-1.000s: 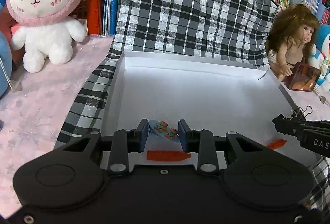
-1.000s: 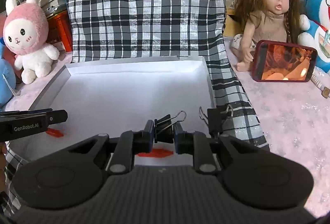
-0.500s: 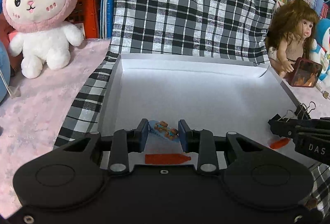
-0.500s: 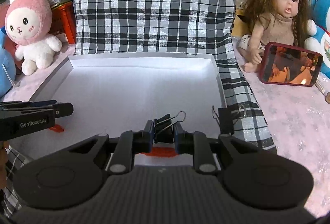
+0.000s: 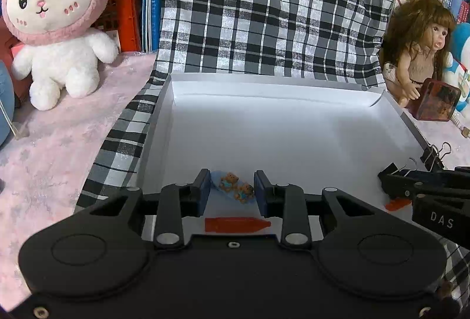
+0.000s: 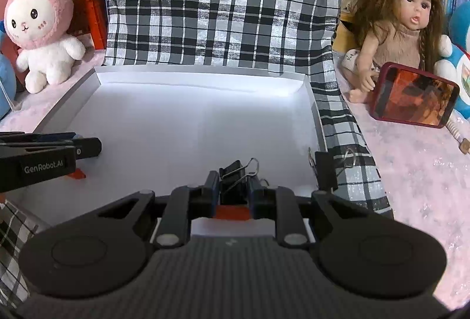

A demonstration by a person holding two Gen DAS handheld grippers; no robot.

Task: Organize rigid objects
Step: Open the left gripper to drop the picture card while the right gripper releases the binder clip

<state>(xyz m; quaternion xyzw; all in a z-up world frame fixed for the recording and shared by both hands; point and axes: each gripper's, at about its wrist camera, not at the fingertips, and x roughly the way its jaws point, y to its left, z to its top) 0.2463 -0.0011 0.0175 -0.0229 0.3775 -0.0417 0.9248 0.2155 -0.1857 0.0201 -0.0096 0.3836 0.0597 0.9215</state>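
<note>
A shallow white box (image 5: 293, 142) lies on a plaid cloth; it also shows in the right wrist view (image 6: 191, 119). My left gripper (image 5: 232, 189) is shut on a small blue clip with two bears (image 5: 235, 186), held low over the box's near end. A red bottle-shaped piece (image 5: 235, 224) lies on the box floor below it. My right gripper (image 6: 233, 186) is shut on a black binder clip (image 6: 235, 181) above another red piece (image 6: 232, 211). A second binder clip (image 6: 326, 169) grips the box's right wall.
A pink-and-white plush rabbit (image 5: 55, 22) sits at the left on a pink cloth. A doll (image 6: 405, 31) and a red-cased phone (image 6: 414, 95) are at the right. The plaid cloth (image 6: 223, 4) rises behind the box, with books behind it.
Both grippers have edged forward over the box with their objects still held; the box's far wall and the toys look nearer. Nothing was let go.
</note>
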